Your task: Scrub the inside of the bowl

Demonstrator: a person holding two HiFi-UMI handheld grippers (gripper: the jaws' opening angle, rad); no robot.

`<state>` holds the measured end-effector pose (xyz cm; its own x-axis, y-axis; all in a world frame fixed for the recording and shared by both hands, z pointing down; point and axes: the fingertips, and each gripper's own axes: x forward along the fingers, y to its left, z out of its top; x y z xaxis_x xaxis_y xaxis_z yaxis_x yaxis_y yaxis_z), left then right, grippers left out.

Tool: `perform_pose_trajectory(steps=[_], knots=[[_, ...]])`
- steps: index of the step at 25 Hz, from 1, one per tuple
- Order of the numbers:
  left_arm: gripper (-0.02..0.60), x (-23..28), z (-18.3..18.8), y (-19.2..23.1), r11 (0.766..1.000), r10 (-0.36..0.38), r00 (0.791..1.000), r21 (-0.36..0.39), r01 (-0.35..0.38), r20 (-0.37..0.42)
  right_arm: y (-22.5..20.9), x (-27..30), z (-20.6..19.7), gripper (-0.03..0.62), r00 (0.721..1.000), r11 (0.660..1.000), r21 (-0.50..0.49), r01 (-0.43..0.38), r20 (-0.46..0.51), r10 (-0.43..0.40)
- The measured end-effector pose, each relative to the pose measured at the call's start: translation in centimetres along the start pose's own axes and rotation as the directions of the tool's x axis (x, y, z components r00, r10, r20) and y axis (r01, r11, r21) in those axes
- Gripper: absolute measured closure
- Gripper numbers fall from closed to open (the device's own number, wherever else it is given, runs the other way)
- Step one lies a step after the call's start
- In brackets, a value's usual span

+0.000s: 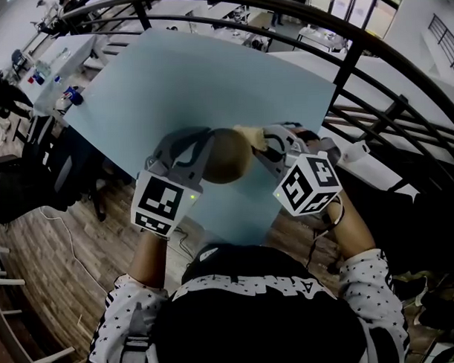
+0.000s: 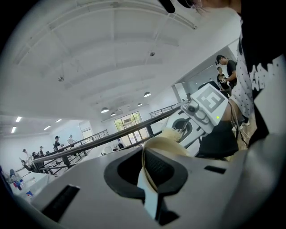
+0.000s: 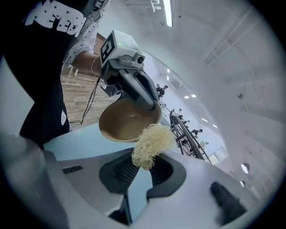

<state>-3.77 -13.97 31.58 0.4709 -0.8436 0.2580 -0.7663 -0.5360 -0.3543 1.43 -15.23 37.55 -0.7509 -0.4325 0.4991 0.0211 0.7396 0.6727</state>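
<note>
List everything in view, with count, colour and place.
bowl: one, tan-brown, held over the table by its rim
fibrous scrubber: one, pale yellow, near the bowl's rim
table: one, light blue, below the bowl
railing: one, black, beyond the table
floor: one, wood-brown, left of the table
left claw: one, grey, shut on the bowl's rim
right claw: one, grey, shut on the fibrous scrubber

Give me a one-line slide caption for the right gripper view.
The right gripper clamps a pale fibrous scrubber at the rim of a brown bowl held by the left gripper.
</note>
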Motion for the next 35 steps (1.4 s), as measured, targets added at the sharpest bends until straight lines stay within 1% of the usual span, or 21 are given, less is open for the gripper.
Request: perform_pose_trajectory(steps=[8,14,17,21,23,27,30,32,35], knots=[[0.557,-0.8,-0.4,1.3,0.996,0.050,0.999,-0.070,-0.050,0.008,0.9,0.3,0.1,0.536,1.000,1.000,0.008,-0.004,-0.012,0.004],[0.557,-0.9,-0.5,2.2,0.994,0.074,0.997,-0.076,-0.074,0.001,1.4,0.7,0.0,0.536,1.000,1.000,0.027,-0.011,-0.024,0.011],[0.558,-0.8,-0.7,2.2,0.993,0.080,0.997,-0.084,-0.079,0.001,0.9,0.6,-0.8,0.536,0.999,0.998,0.060,0.010,-0.031,-0.008],[0.558,-1.2,-0.9,2.5,0.989,0.095,0.995,-0.114,-0.093,0.009,-0.9,-0.4,-0.8,0.536,0.997,0.992,0.105,0.071,-0.014,-0.070],[0.558,-1.2,-0.8,2.6,0.987,0.087,0.996,-0.139,-0.083,0.026,-2.0,-0.6,-0.5,0.536,0.995,0.990,0.107,0.096,-0.008,-0.095],[0.558,-1.3,-0.6,2.6,0.976,0.074,0.995,-0.211,-0.060,0.061,-2.1,-0.3,0.5,0.536,0.995,0.992,0.082,0.093,0.010,-0.094],[0.558,-1.3,-0.4,2.6,0.970,0.089,0.993,-0.235,-0.070,0.072,-1.6,-0.3,0.7,0.536,0.995,0.992,0.076,0.098,0.010,-0.099],[0.558,-1.3,-0.4,2.7,0.963,0.106,0.991,-0.255,-0.084,0.077,-1.4,-0.2,0.4,0.536,0.994,0.990,0.090,0.109,0.005,-0.109],[0.558,-1.1,-0.7,2.9,0.957,0.122,0.989,-0.275,-0.096,0.079,-1.1,0.1,0.3,0.536,0.992,0.981,0.145,0.126,0.002,-0.128]])
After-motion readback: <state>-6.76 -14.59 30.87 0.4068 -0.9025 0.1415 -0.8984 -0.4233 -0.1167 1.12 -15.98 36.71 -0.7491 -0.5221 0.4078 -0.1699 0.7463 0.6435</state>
